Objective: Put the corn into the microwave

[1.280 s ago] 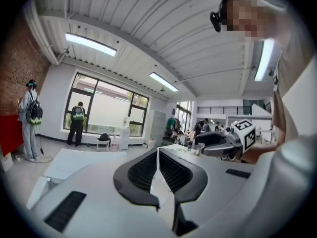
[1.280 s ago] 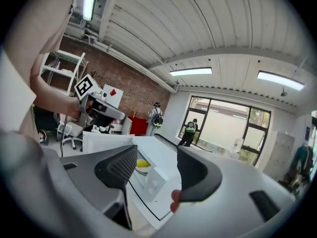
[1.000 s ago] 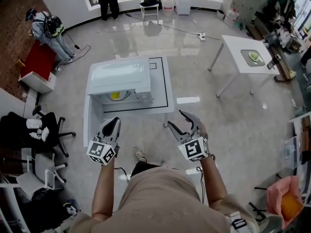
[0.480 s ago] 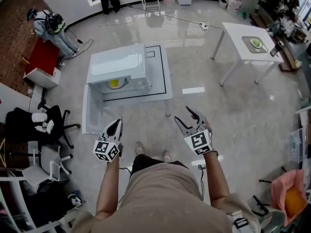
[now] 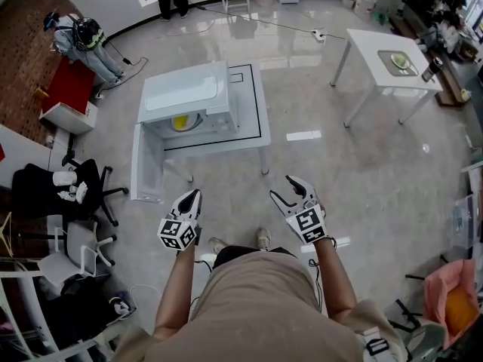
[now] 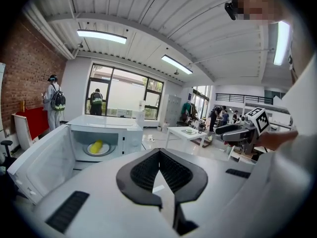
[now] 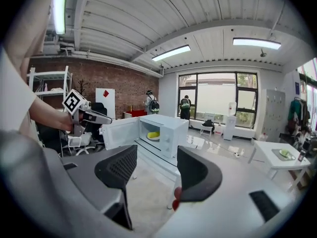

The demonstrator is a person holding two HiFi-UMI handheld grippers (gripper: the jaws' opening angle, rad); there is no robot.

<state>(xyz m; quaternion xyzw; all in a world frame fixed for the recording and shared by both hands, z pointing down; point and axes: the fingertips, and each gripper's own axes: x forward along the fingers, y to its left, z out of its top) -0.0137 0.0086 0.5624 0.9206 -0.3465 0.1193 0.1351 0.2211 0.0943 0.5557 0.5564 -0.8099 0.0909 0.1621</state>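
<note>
The yellow corn (image 5: 180, 122) lies on a plate inside the white microwave (image 5: 183, 89), whose door (image 5: 146, 164) hangs wide open toward me. The corn (image 6: 97, 146) also shows in the left gripper view, and as a small yellow shape (image 7: 154, 135) in the right gripper view. Both grippers hover well short of the table, near my waist. My left gripper (image 5: 193, 196) is shut, jaws meeting with nothing between them. My right gripper (image 5: 287, 189) stands open and empty.
The microwave sits on a white low table (image 5: 253, 108) with a black outline. Another white table (image 5: 385, 62) with a plate stands at the far right. Office chairs (image 5: 64, 191) crowd the left. People (image 5: 79, 40) stand at the back. A pink bag (image 5: 445, 311) is at lower right.
The view has drawn back from the microwave table. Both grippers have dropped lower in the head view, farther from the table. Jaw states look unchanged.
</note>
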